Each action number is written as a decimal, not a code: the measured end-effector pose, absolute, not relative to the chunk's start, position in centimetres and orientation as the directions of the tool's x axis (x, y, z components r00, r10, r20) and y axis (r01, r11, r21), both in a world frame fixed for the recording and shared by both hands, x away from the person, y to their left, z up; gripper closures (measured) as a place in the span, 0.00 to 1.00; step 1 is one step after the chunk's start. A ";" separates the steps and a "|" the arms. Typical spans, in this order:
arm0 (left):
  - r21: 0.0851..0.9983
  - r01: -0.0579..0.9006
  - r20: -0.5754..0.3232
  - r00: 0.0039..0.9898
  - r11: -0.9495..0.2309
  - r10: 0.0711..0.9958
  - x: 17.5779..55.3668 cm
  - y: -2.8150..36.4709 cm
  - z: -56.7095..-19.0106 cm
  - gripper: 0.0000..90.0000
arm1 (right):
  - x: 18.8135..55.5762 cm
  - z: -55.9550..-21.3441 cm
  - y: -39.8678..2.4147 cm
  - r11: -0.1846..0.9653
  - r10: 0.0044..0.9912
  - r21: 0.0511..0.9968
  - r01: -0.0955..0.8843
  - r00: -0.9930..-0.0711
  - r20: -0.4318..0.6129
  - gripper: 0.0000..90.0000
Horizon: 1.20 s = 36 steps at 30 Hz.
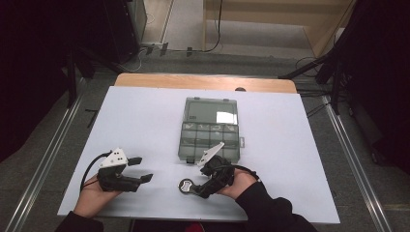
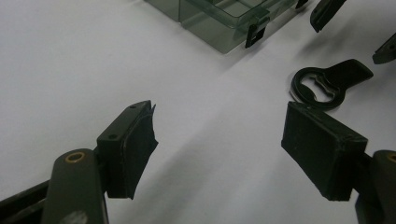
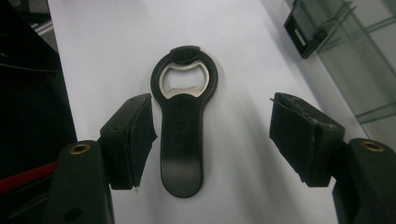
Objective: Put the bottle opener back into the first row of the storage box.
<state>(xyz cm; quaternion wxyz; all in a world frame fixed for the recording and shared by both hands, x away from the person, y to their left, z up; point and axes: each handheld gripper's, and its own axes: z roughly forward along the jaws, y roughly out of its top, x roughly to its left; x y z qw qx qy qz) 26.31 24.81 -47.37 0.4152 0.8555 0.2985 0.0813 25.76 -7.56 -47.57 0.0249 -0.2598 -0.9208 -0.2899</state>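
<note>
Right gripper [image 3: 212, 126] held low over the white table [image 1: 145, 121], jaws spread apart, nothing pinched. Bottle opener [image 3: 183, 126] lying flat between the two pads, handle toward the camera, ring end away. Left pad just beside the handle's edge, contact impossible to tell; right pad clearly apart from it. Black body, bare metal lip inside the ring. Faint raised marks on the handle, too small and dark to read. In the high view, right gripper [image 1: 200, 186] near the table's front edge, opener [image 1: 186, 186] at its tips, a dark sleeve behind the hand.

Left gripper [image 2: 219, 147] also open, jaws wide, only bare table between them. In the high view, left gripper [image 1: 140, 170] resting near the front left, well apart from the opener, a cable looping out behind.

Beyond the opener, clear plastic box [image 1: 210, 129] at the table's middle, divided into small compartments, lid shut, black latches on the near edge. From the left gripper view, box corner [image 2: 219, 21] and a latch just past the opener [image 2: 327, 84]. No label or writing legible on the box.
</note>
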 end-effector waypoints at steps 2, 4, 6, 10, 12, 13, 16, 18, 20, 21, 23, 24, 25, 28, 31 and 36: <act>0.758 0.445 -0.109 0.808 -0.477 0.579 26.3 24.8 -47.4 0.28 | 25.7 -47.7 -7.3 0.708 0.460 0.511 0.488 -0.867 0.191 0.39; 0.757 0.444 -0.107 0.808 -0.480 0.579 26.3 24.8 -47.4 0.28 | 25.6 -47.7 -7.1 0.718 0.460 0.492 0.492 -0.866 0.194 0.41; 0.757 0.445 -0.108 0.807 -0.478 0.580 26.3 24.8 -47.4 0.28 | 25.6 -47.6 -6.7 0.735 0.454 0.477 0.483 -0.872 0.184 0.44; 0.756 0.443 -0.106 0.809 -0.481 0.578 26.3 24.8 -47.4 0.28 | 25.3 -47.6 -5.9 0.755 0.458 0.431 0.495 -0.868 0.193 0.49; 0.755 0.444 -0.106 0.808 -0.482 0.579 26.3 24.7 -47.4 0.28 | 25.2 -47.7 -5.5 0.775 0.449 0.404 0.486 -0.873 0.189 0.54; 0.756 0.443 -0.103 0.808 -0.482 0.581 26.3 24.7 -47.4 0.28 | 25.2 -47.7 -5.4 0.779 0.447 0.402 0.482 -0.876 0.182 0.55; 0.759 0.439 -0.101 0.809 -0.481 0.580 26.3 24.8 -47.4 0.28 | 25.2 -47.8 -5.0 0.796 0.449 0.366 0.482 -0.876 0.177 0.57; 0.761 0.440 -0.102 0.807 -0.477 0.581 26.3 24.8 -47.4 0.28 | 25.2 -48.0 -4.8 0.807 0.441 0.353 0.472 -0.881 0.170 0.58; 0.761 0.441 -0.103 0.806 -0.476 0.583 26.3 24.8 -47.4 0.28 | 25.1 -48.1 -4.5 0.815 0.439 0.347 0.463 -0.886 0.152 0.60; 0.761 0.441 -0.104 0.806 -0.475 0.582 26.3 24.8 -47.4 0.28 | 25.1 -48.1 -4.4 0.821 0.432 0.343 0.456 -0.889 0.150 0.62; 0.762 0.442 -0.104 0.806 -0.474 0.583 26.3 24.8 -47.3 0.28 | 25.0 -48.0 -4.3 0.824 0.439 0.338 0.454 -0.890 0.123 0.66; 0.764 0.440 -0.104 0.806 -0.471 0.583 26.2 24.8 -47.3 0.28 | 24.9 -48.1 -4.2 0.829 0.439 0.339 0.445 -0.893 0.100 0.71; 0.764 0.440 -0.104 0.806 -0.471 0.583 26.2 24.8 -47.3 0.28 | 24.8 -48.1 -4.2 0.837 0.430 0.340 0.430 -0.899 0.078 0.72; 0.761 0.441 -0.104 0.807 -0.476 0.581 26.2 24.8 -47.3 0.28 | 24.7 -48.1 -4.2 0.837 0.429 0.342 0.427 -0.900 0.074 0.73; 0.762 0.440 -0.104 0.807 -0.475 0.581 26.3 24.7 -47.4 0.28 | 24.8 -48.1 -4.3 0.837 0.424 0.345 0.424 -0.902 0.080 0.73; 0.760 0.442 -0.104 0.806 -0.476 0.582 26.3 24.8 -47.4 0.28 | 25.0 -48.1 -4.4 0.839 0.418 0.343 0.423 -0.904 0.093 0.73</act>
